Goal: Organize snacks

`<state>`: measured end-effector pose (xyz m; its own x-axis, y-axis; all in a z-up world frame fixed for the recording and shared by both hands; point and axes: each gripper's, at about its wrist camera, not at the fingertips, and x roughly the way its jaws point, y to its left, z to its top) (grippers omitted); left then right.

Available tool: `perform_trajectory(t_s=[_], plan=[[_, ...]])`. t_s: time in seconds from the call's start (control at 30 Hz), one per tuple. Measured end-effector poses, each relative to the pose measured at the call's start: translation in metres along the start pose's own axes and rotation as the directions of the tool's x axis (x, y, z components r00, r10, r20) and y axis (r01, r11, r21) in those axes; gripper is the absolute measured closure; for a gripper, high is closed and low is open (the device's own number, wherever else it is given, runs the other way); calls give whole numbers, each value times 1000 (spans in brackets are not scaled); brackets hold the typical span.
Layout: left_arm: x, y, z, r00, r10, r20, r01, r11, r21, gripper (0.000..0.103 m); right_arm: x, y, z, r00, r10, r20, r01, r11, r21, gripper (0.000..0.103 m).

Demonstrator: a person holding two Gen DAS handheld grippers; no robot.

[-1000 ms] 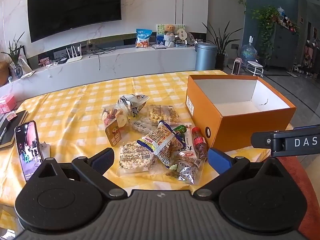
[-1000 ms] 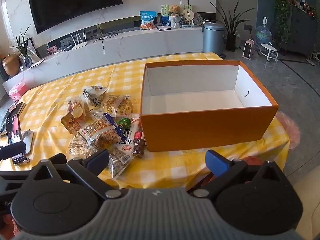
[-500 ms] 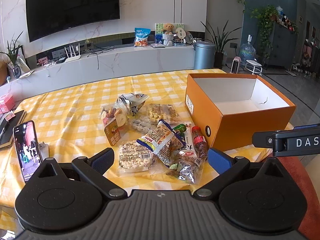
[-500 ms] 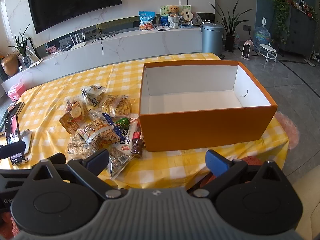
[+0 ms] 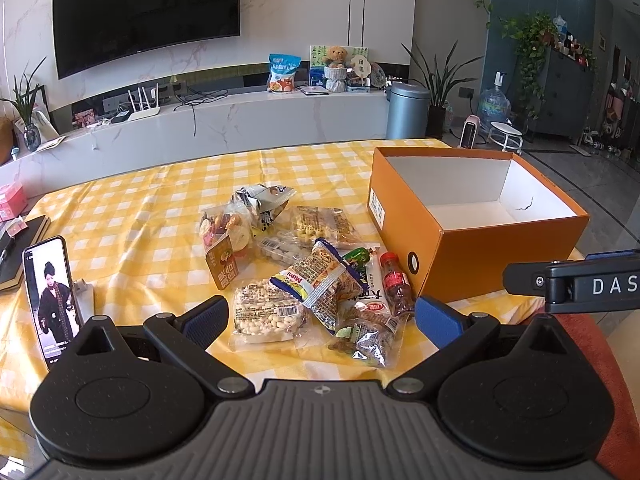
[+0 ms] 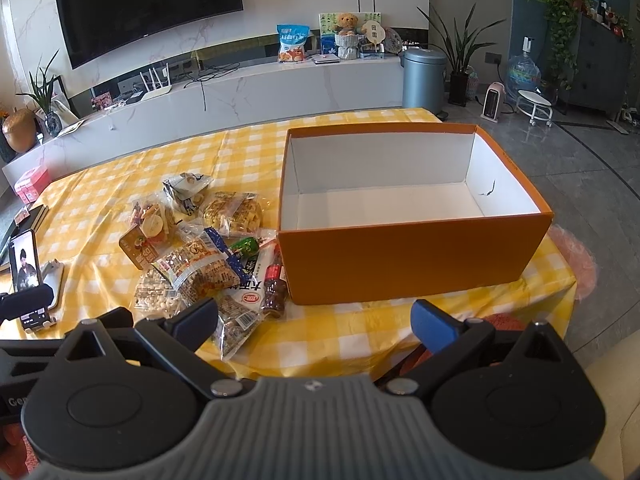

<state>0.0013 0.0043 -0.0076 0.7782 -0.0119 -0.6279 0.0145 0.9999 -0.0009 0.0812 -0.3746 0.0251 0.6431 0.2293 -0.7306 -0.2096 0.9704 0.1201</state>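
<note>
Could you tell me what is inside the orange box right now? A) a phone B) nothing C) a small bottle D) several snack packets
B: the orange box shows only its bare white floor, while the snack pile lies on the tablecloth to its left.

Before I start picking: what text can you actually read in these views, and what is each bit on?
"DAS": on the right hand-held gripper, cut off at the frame edge.
"Mini": on the blue-edged snack bag.
"Ge": on the left hand-held gripper, cut off.
Orange box label, barcodes, other packets: too small or blurred.
</note>
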Motion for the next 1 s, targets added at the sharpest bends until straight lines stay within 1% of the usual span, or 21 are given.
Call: perform_trajectory(t_s=[1.0], plan=[[-6, -1, 3, 1000, -12, 6, 12, 1000, 2, 0, -6, 3, -1, 1000, -1, 19, 2, 1000, -3, 3]])
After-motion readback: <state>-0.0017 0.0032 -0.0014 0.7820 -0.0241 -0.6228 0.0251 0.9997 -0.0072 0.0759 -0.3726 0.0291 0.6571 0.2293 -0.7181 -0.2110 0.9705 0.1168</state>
